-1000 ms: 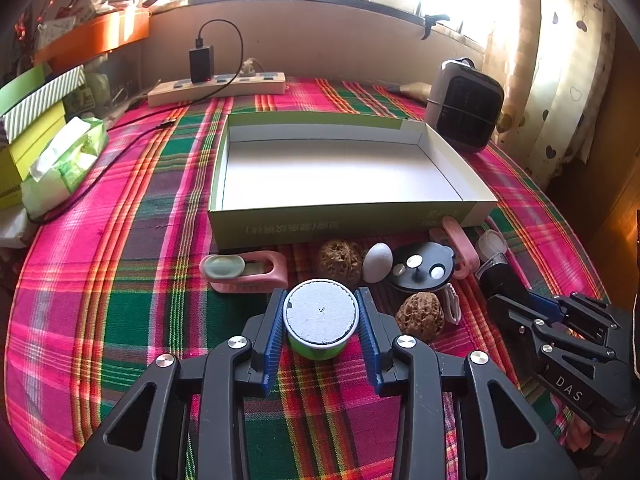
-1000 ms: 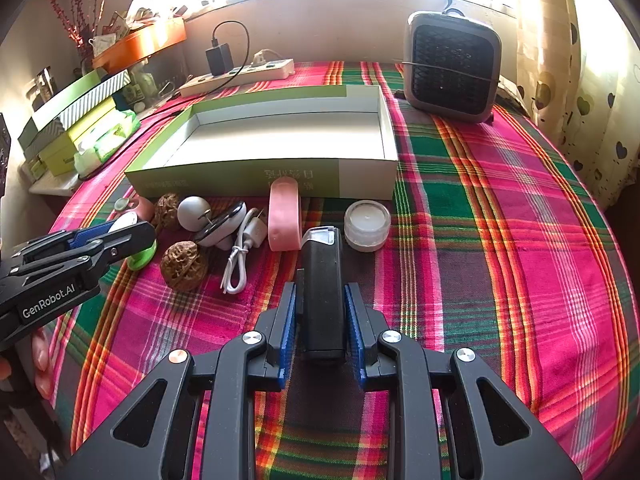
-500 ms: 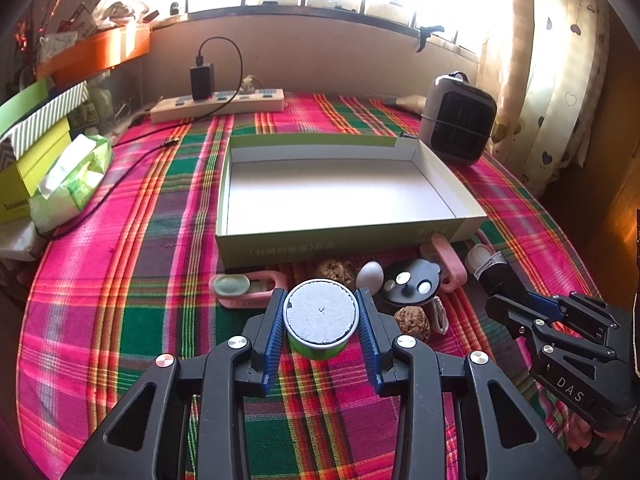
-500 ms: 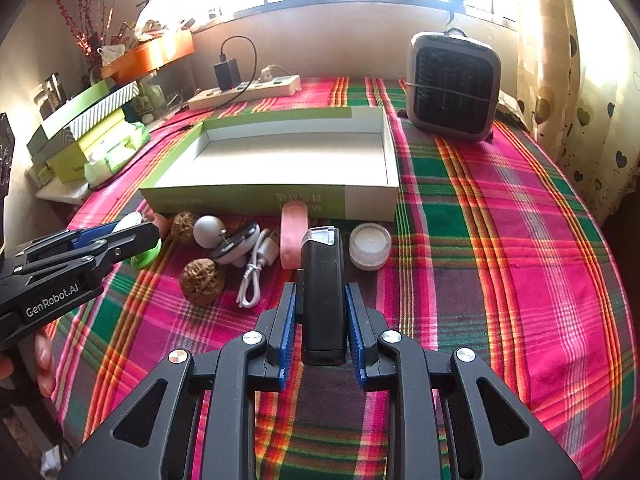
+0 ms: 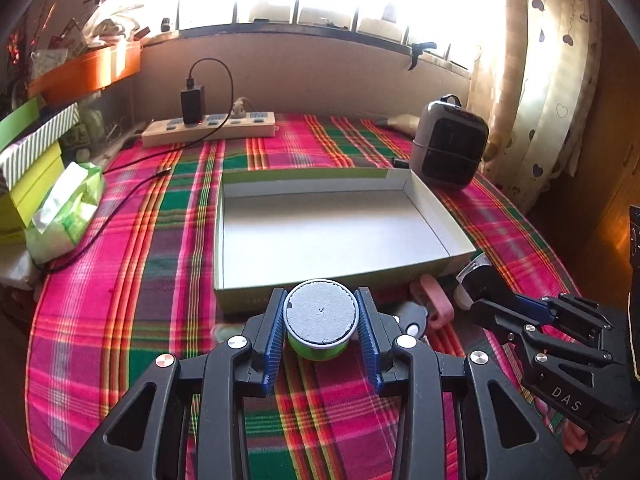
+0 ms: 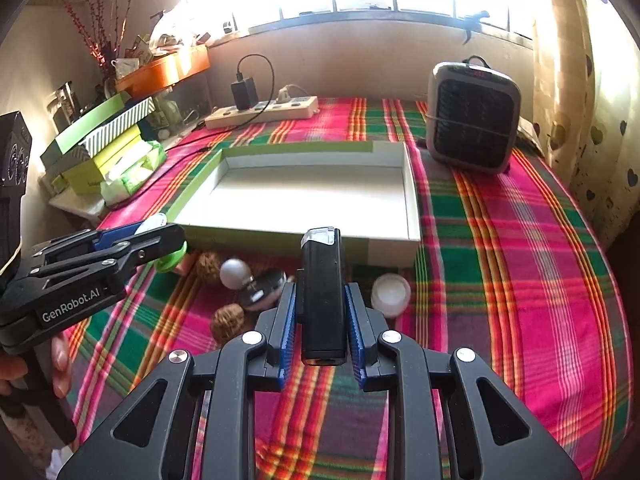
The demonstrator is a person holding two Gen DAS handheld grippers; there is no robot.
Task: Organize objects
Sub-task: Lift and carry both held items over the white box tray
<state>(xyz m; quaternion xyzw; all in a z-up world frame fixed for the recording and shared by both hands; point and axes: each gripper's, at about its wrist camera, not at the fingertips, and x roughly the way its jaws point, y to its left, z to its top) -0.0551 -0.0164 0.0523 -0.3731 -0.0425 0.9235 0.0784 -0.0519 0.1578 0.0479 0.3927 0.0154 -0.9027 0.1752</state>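
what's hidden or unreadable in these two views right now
- Left wrist view: the round green container in the left claw hides the walnuts and white ball.
- Left wrist view: print on the shallow green cardboard box front is too small.
- Right wrist view: the black rectangular device in the right claw hides the pink piece.

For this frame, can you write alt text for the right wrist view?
The right gripper holds a black rectangular device lifted near the front of an empty open box on a plaid tablecloth. Left of it, the left gripper carries a green container.
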